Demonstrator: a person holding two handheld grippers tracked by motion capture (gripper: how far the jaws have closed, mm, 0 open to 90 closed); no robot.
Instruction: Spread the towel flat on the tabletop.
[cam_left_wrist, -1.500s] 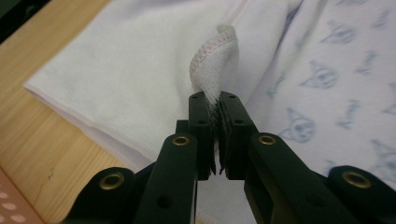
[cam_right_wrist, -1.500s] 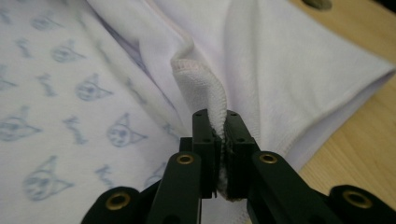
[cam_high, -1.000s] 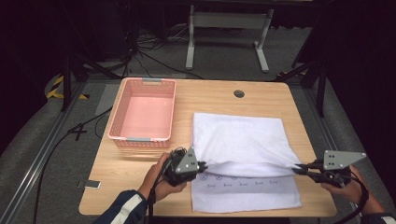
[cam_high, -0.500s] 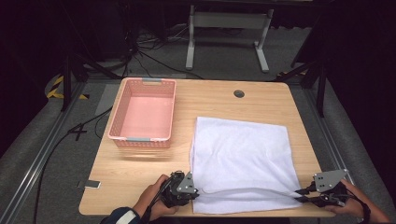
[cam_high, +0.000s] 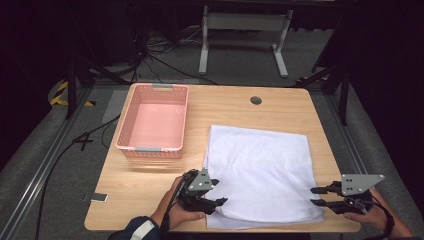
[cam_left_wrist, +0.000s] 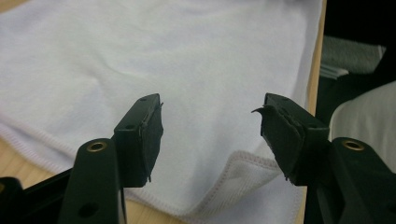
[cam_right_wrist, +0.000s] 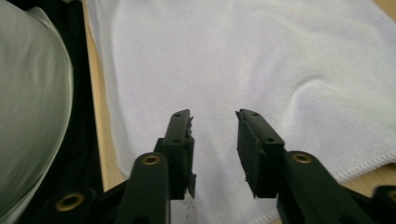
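Observation:
A white towel (cam_high: 260, 170) lies folded flat on the right half of the wooden table (cam_high: 220, 107), its near edge at the table's front. My left gripper (cam_high: 220, 192) sits open at the towel's near left corner, jaws spread over the cloth (cam_left_wrist: 187, 84) with nothing between them. At the near right corner my right gripper (cam_high: 315, 196) is open too, its jaws just above the towel (cam_right_wrist: 243, 60). A folded corner with a stitched hem (cam_left_wrist: 243, 163) shows under the left gripper (cam_left_wrist: 210, 135). The right gripper (cam_right_wrist: 215, 140) points across the cloth.
A pink plastic basket (cam_high: 154, 122) stands empty at the table's left. A small round hole (cam_high: 256, 100) is in the tabletop near the far edge. A small flat device (cam_high: 95, 198) lies by the front left corner. Cables and a stand lie on the floor beyond.
Both grippers pulled the towel's lifted edge toward the front of the table, laid it down over the lower layer, and opened, letting go of the cloth.

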